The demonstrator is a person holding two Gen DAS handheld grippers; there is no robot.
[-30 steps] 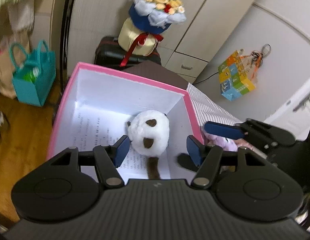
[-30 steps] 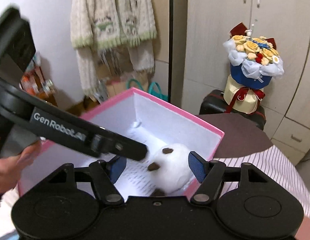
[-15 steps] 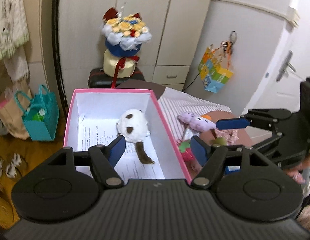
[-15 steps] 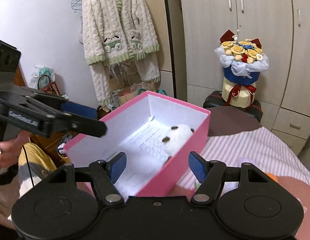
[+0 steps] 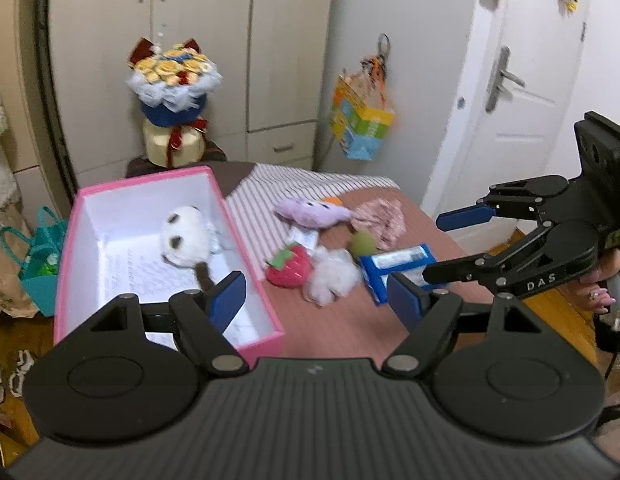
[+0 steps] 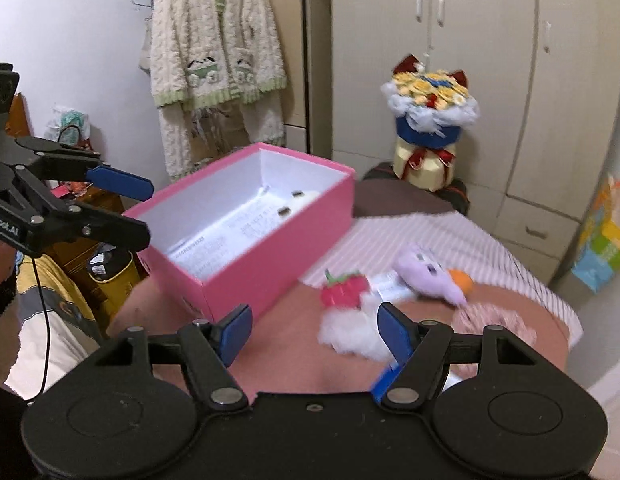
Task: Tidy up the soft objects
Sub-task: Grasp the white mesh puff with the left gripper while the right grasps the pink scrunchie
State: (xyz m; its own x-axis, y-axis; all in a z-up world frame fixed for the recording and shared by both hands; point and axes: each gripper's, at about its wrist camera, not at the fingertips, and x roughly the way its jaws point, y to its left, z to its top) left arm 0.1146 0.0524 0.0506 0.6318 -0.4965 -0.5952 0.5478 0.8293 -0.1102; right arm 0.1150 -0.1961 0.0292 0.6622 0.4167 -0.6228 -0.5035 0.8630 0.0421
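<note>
A pink box [image 5: 245, 236] with a white inside stands on the table's left; it also shows in the right wrist view [image 6: 277, 256]. A white panda plush [image 5: 185, 236] lies inside it. To its right lie a red strawberry plush [image 5: 289, 266], a white fluffy toy [image 5: 332, 274], a purple bird plush [image 5: 310, 212], a green ball [image 5: 362, 242], pink cloth [image 5: 380, 216] and a blue packet [image 5: 398, 262]. My left gripper [image 5: 316, 298] is open and empty above the box's near right corner. My right gripper [image 6: 314, 328] is open and empty above the table, near the white fluffy toy [image 6: 350, 332].
A flower bouquet [image 5: 171, 100] stands on a dark suitcase behind the table. A colourful bag [image 5: 360, 124] hangs by the door. A teal bag [image 5: 41, 256] sits on the floor to the left. A cardigan [image 6: 217, 60] hangs on the wall.
Both grippers have pulled back and up out of the box and swung right. The panda plush stays in the box. The other soft toys on the table have come into view.
</note>
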